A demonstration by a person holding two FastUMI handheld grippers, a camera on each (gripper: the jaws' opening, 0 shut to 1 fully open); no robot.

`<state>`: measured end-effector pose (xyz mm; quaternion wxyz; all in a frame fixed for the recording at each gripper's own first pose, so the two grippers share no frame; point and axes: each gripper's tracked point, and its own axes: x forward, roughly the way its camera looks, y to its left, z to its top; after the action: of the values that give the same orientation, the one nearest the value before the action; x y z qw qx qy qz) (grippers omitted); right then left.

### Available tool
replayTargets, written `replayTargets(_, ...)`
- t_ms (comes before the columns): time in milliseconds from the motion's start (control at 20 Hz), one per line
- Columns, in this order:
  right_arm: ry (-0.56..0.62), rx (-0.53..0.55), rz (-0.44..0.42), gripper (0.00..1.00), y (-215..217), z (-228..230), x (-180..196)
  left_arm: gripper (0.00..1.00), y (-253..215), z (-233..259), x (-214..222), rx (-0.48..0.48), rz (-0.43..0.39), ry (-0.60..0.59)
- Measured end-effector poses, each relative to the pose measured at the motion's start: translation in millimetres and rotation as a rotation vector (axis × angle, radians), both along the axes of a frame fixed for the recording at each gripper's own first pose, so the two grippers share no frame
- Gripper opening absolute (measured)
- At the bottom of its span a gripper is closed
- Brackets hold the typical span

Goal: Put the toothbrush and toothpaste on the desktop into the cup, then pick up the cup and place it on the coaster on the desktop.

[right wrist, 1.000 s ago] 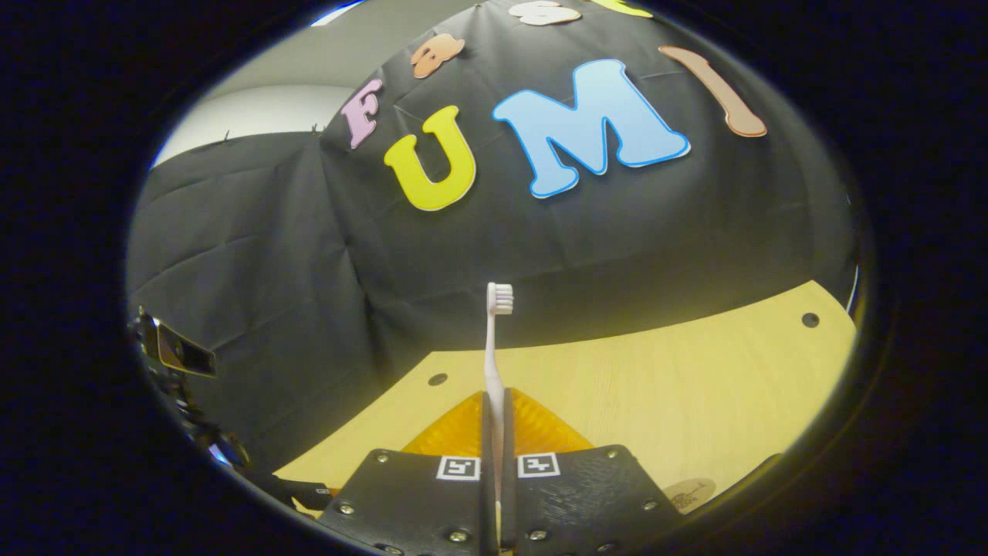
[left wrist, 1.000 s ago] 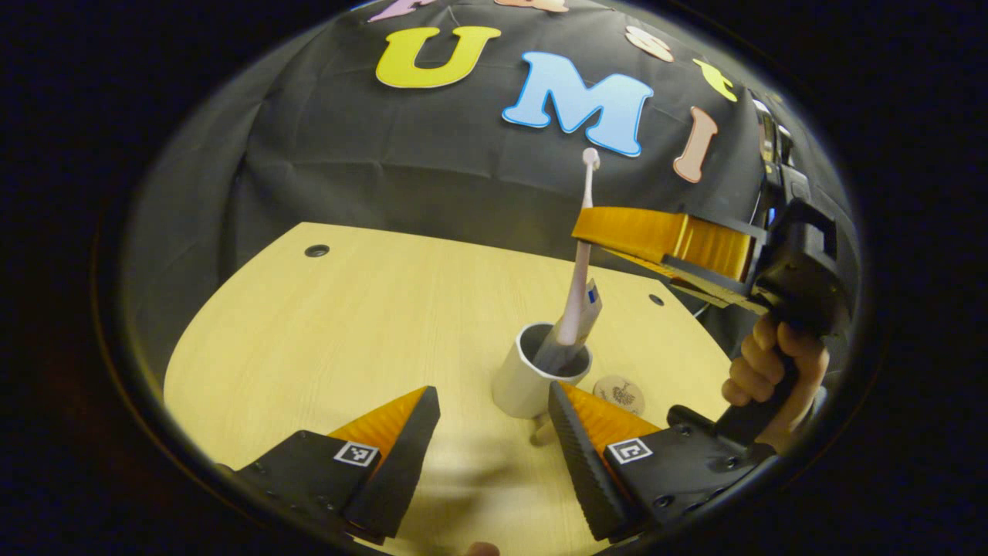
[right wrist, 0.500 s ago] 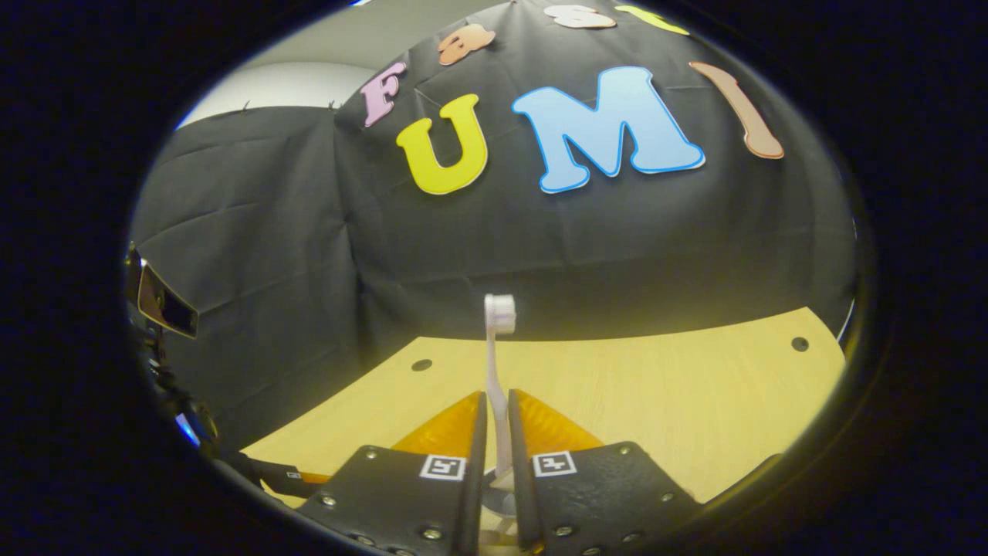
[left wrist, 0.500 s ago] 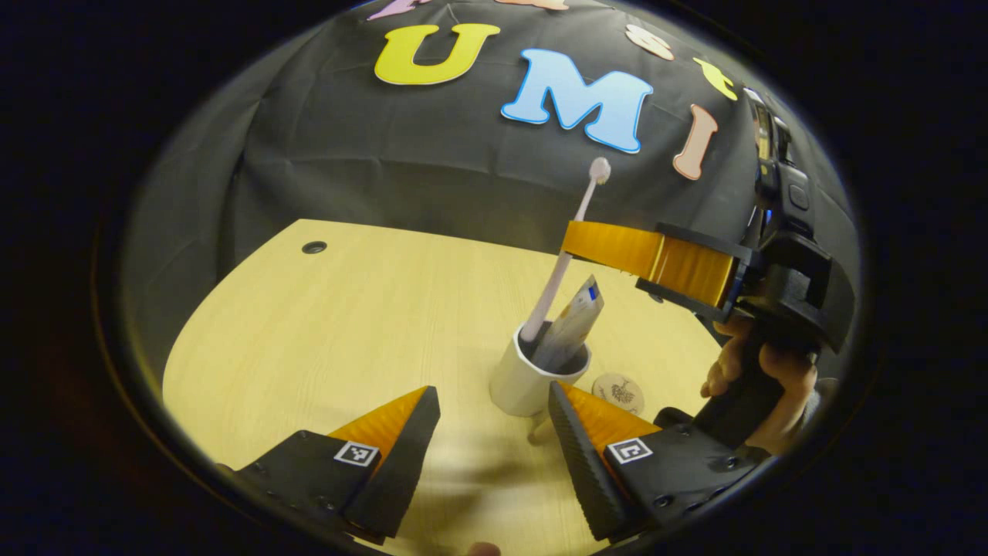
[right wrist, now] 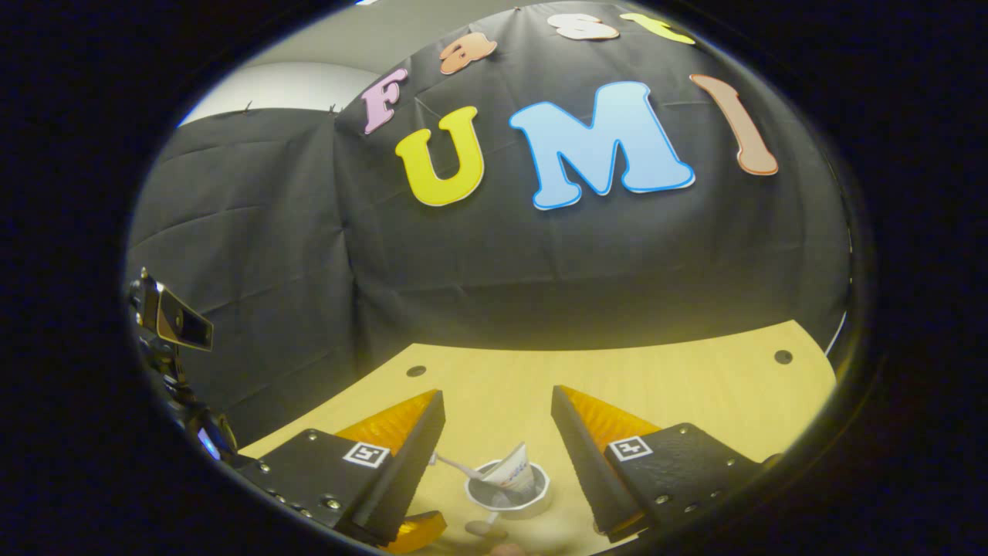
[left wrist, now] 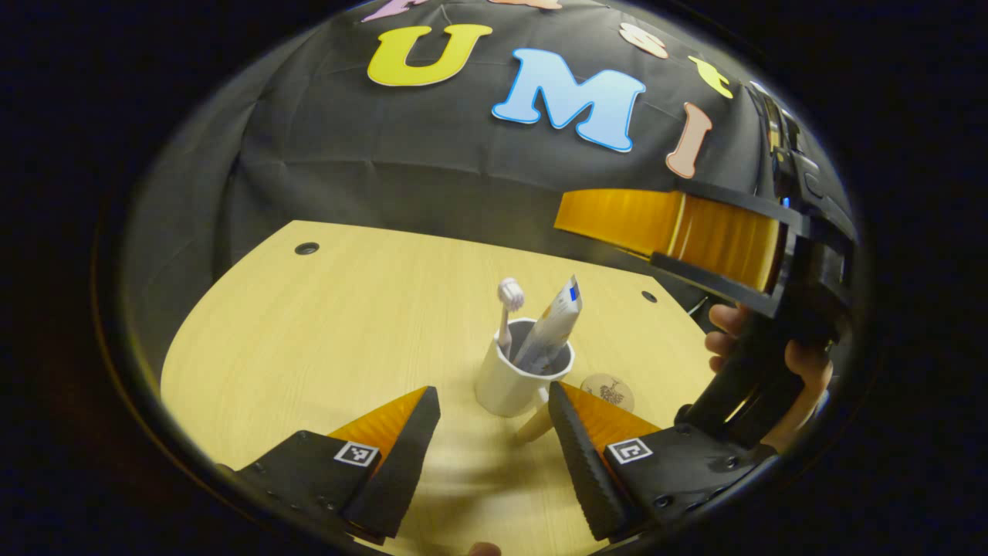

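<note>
Your left gripper (left wrist: 494,421) is spread wide, low over the pale wood desktop (left wrist: 347,324), just before the white cup (left wrist: 513,378). Toothbrush (left wrist: 507,309) and toothpaste (left wrist: 552,324) stand inside the cup. Round coaster (left wrist: 607,390) lies just right of the cup. Your right gripper (right wrist: 498,432) hangs above the cup, fingers apart, holding nothing.

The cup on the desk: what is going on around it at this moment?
A person works two handheld grippers over a wooden desk. The toothbrush and toothpaste stand inside the white cup. The right gripper hangs open above it; the left gripper is open beside it. The coaster lies bare beside the cup.
</note>
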<state>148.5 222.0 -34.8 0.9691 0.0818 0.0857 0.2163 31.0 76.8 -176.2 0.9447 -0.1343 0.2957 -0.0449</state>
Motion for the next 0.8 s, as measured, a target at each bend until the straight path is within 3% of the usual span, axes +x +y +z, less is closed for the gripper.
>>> replayTargets(450, -0.03, -0.049, -0.101, 0.88, -62, 20, -14, 0.92, -38, -6, 5, 0.004, -0.038, 0.05)
replayTargets(800, -0.041, -0.104, -0.165, 0.88, -106, 21, -30, 0.91, -52, -37, 15, 0.03, -0.046, 0.189)
